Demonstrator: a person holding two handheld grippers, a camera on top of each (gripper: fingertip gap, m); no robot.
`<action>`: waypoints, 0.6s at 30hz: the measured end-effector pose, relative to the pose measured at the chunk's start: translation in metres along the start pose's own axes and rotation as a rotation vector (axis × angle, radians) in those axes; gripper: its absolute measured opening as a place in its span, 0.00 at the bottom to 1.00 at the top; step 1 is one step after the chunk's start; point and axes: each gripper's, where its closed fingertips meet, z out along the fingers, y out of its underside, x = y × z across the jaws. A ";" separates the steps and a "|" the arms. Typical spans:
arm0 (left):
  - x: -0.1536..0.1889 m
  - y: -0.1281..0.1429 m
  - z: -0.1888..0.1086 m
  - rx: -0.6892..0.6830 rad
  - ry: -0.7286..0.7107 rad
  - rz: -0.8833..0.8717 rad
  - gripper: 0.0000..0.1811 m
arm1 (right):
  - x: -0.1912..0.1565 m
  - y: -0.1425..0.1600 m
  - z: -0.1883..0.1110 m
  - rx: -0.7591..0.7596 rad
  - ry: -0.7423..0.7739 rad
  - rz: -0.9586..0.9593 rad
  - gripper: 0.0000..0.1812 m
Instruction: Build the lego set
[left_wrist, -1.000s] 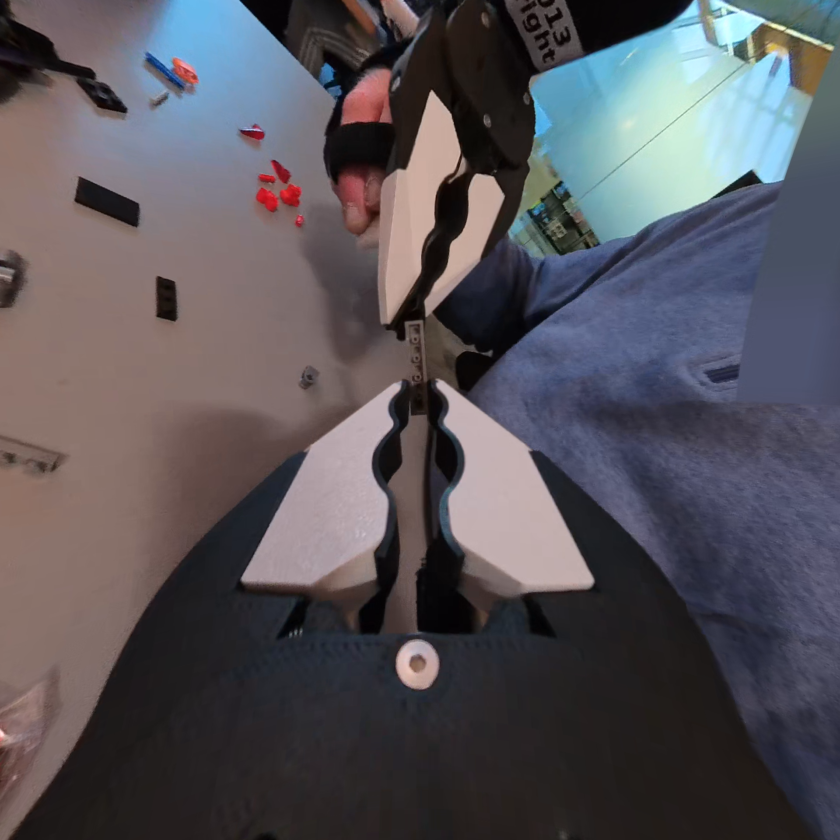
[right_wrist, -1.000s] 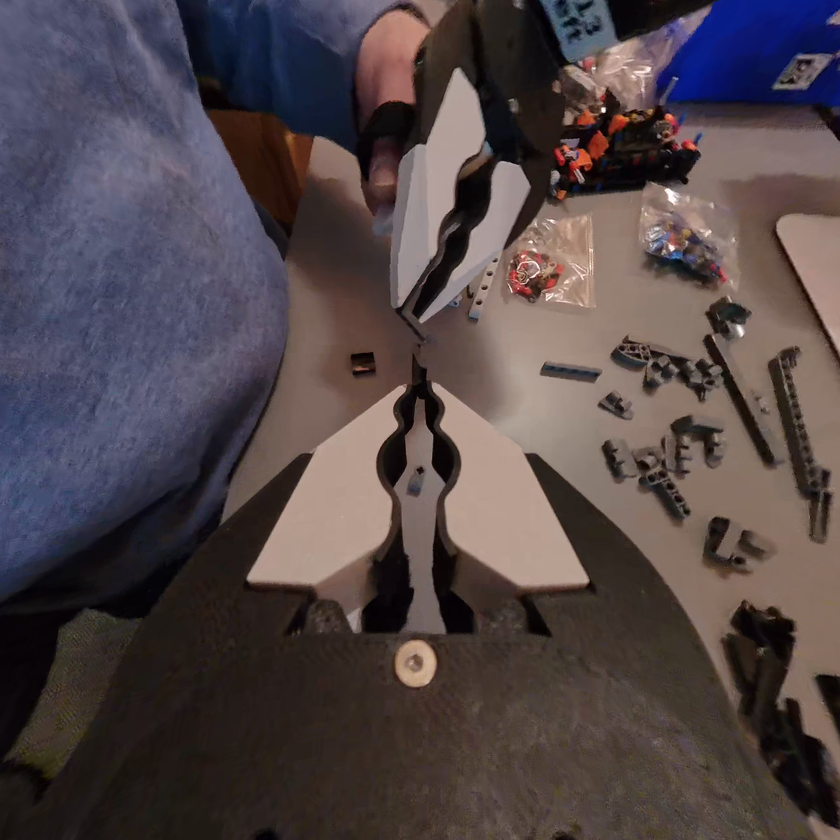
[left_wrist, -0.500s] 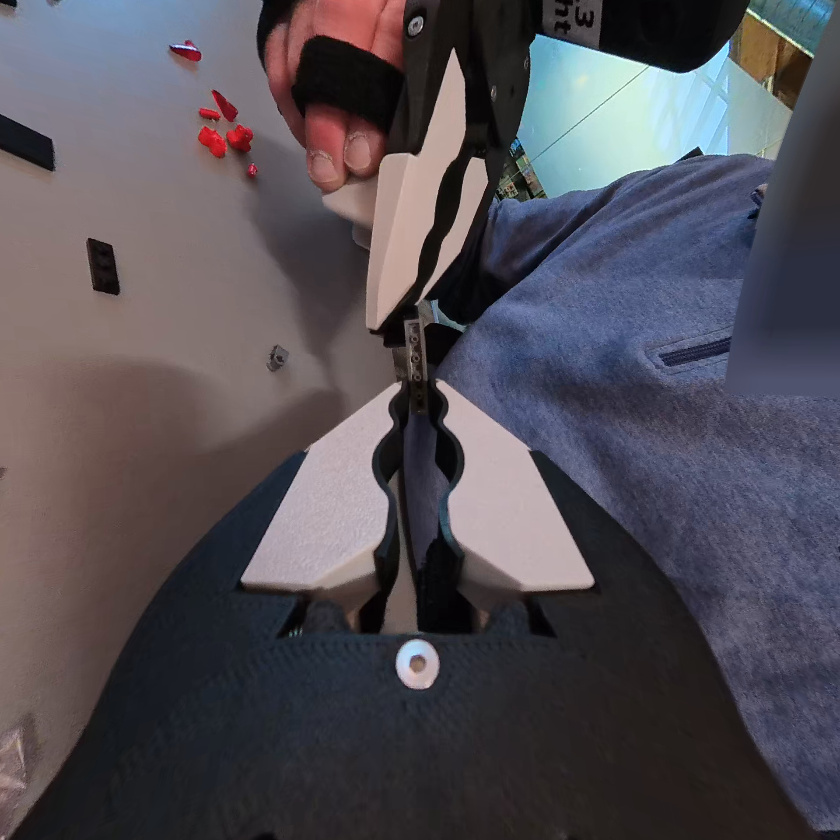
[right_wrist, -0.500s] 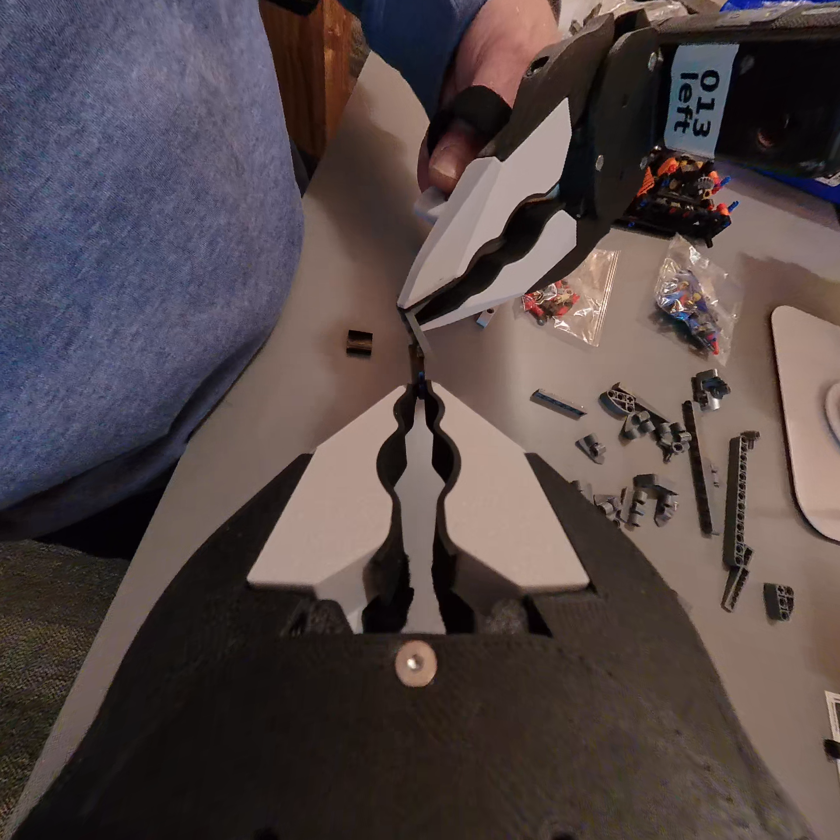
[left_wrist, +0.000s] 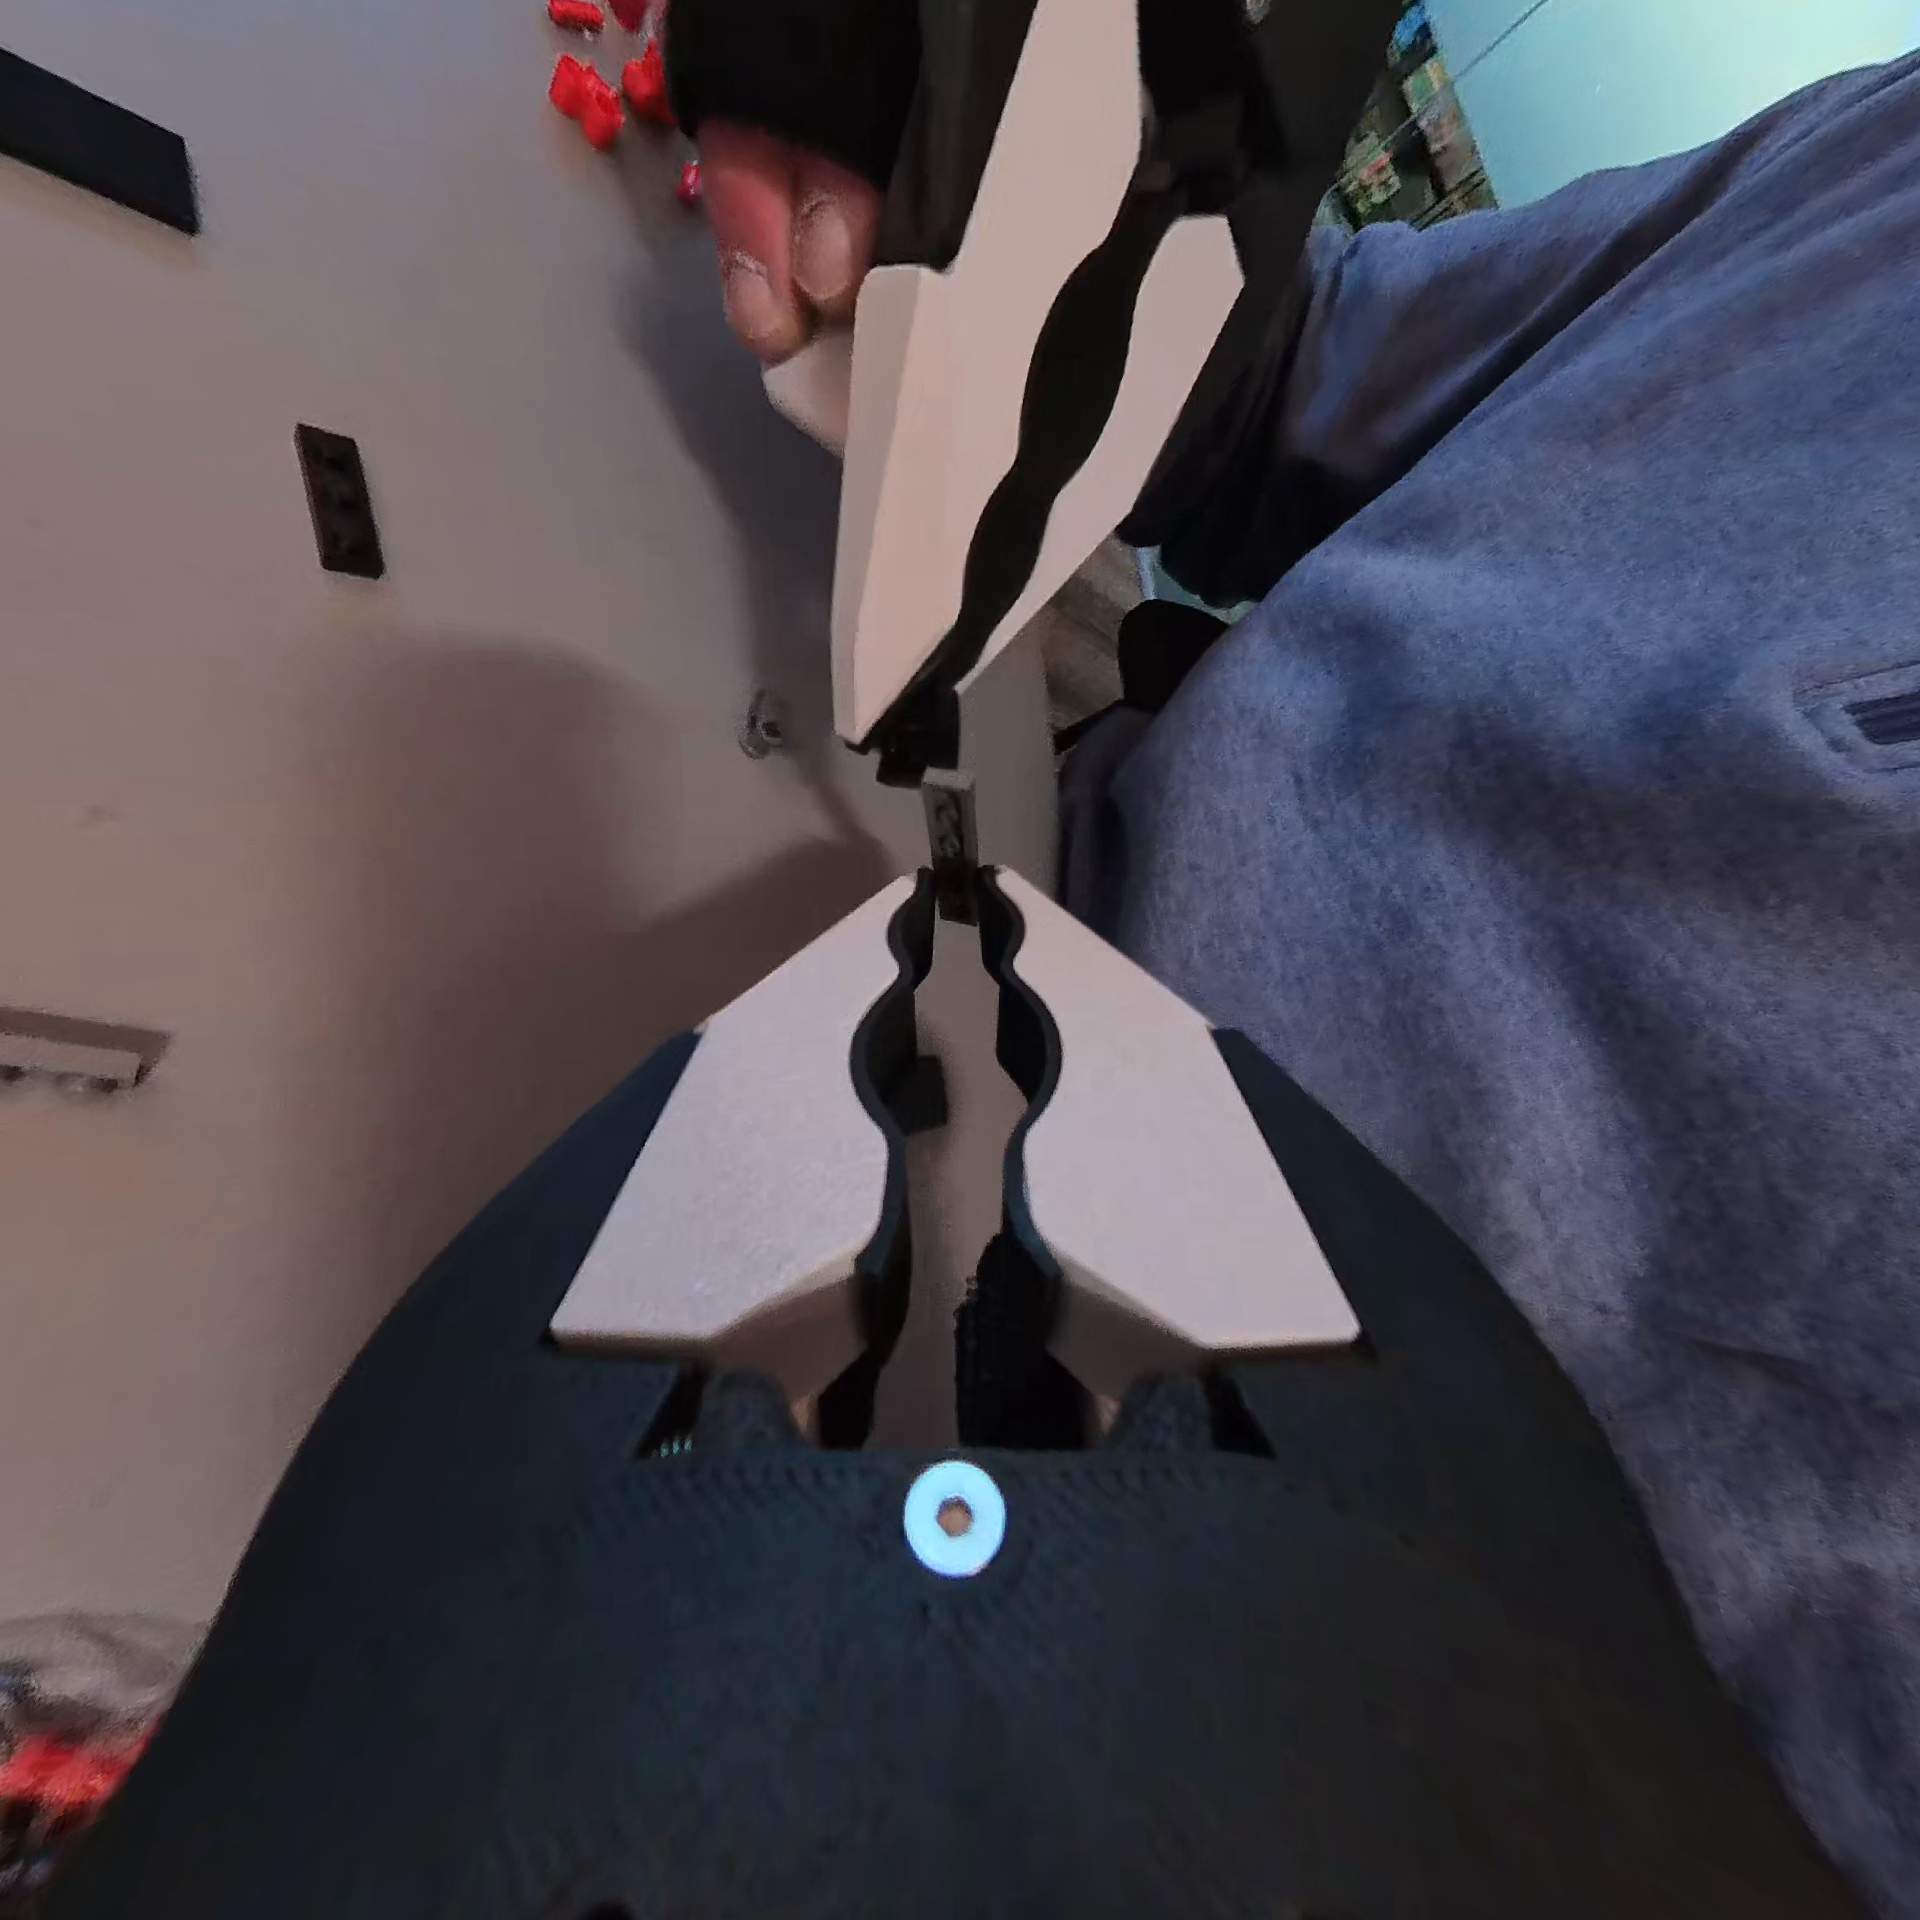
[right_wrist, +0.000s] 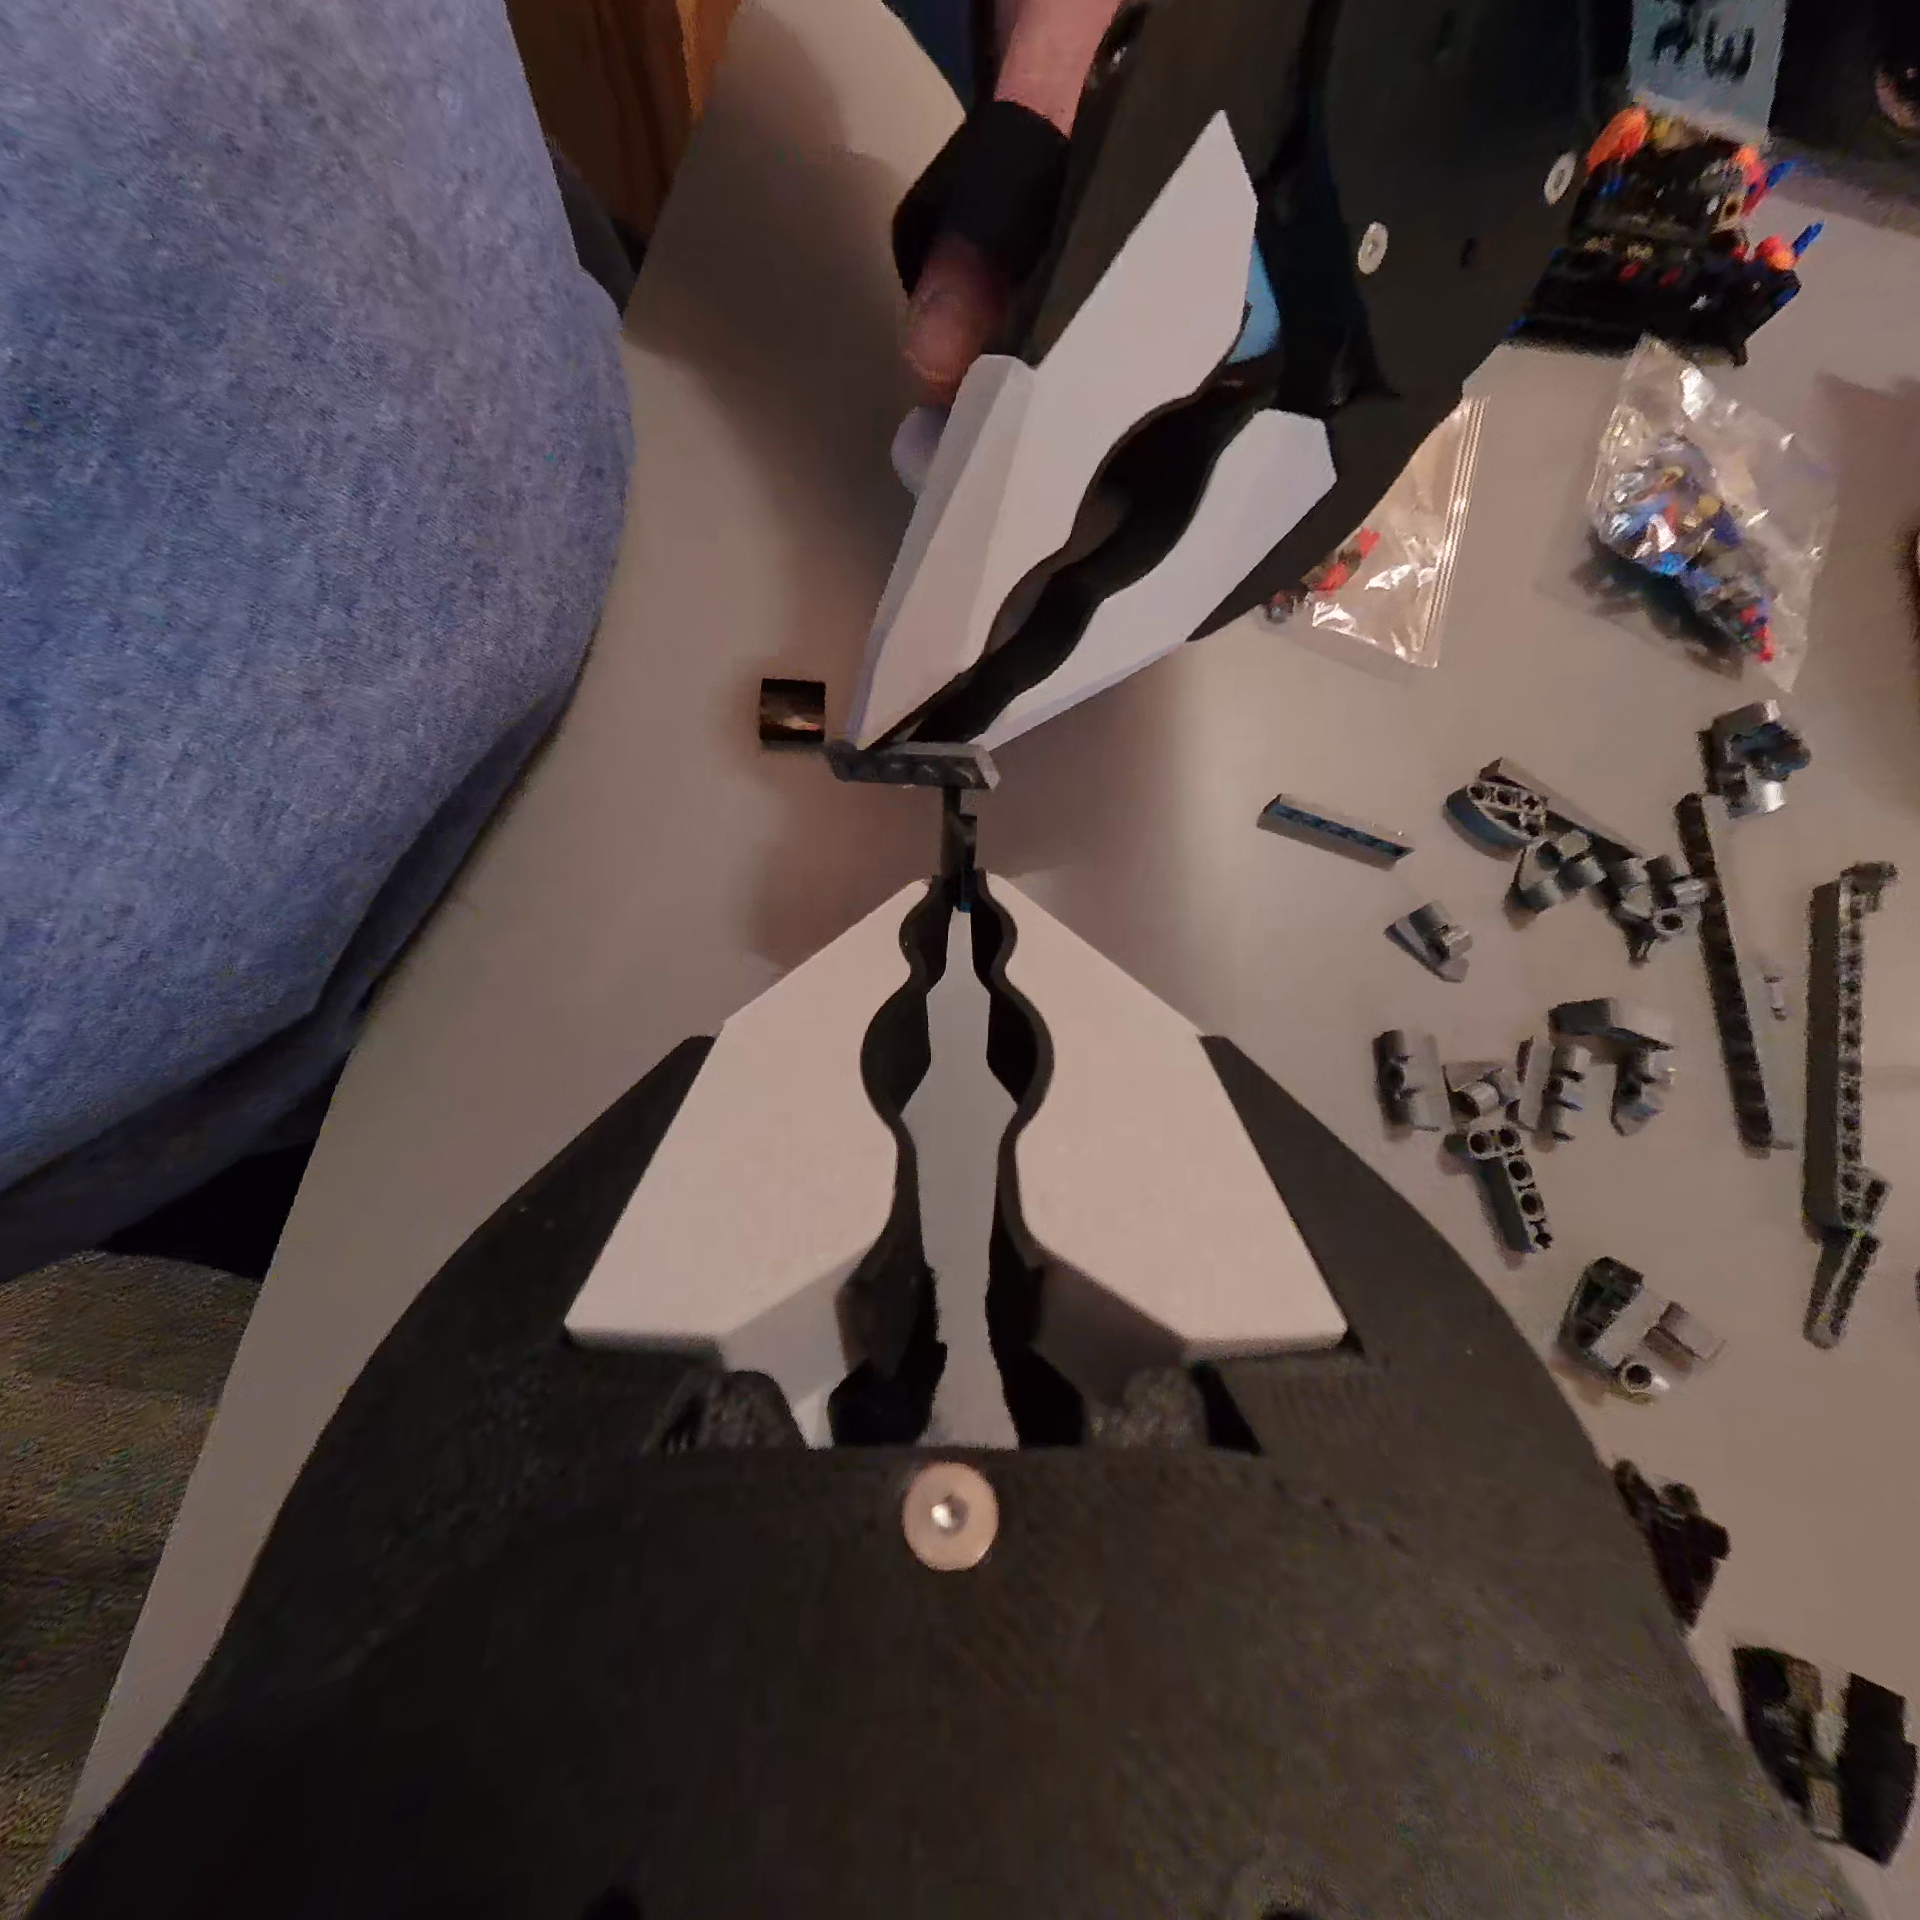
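Now both claws meet tip to tip above the desk (right_wrist: 727, 260) edge. Left claw (left_wrist: 954, 883) is clamped on a short grey beam (right_wrist: 912, 767), which in the right wrist view lies crosswise under its tips. Right claw (right_wrist: 958, 896) is pinched shut on a thin black pin (right_wrist: 956, 831) whose far end touches the beam's underside. Loose grey pieces (right_wrist: 1579, 883) lie well right of the right claw.

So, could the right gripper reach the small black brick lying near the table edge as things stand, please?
Probably not yet: the right gripper is shut on a small dark pin, and the left gripper with its grey beam hangs beside the black brick.
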 end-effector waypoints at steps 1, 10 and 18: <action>-0.003 0.001 0.001 -0.011 -0.020 0.008 0.03 | 0.000 0.003 0.002 -0.012 -0.004 0.011 0.01; -0.018 0.008 0.003 -0.080 -0.119 0.063 0.03 | -0.006 0.022 0.011 -0.097 -0.055 0.095 0.01; -0.020 0.005 -0.004 -0.044 -0.136 0.062 0.03 | -0.007 0.042 0.021 -0.234 -0.165 0.266 0.01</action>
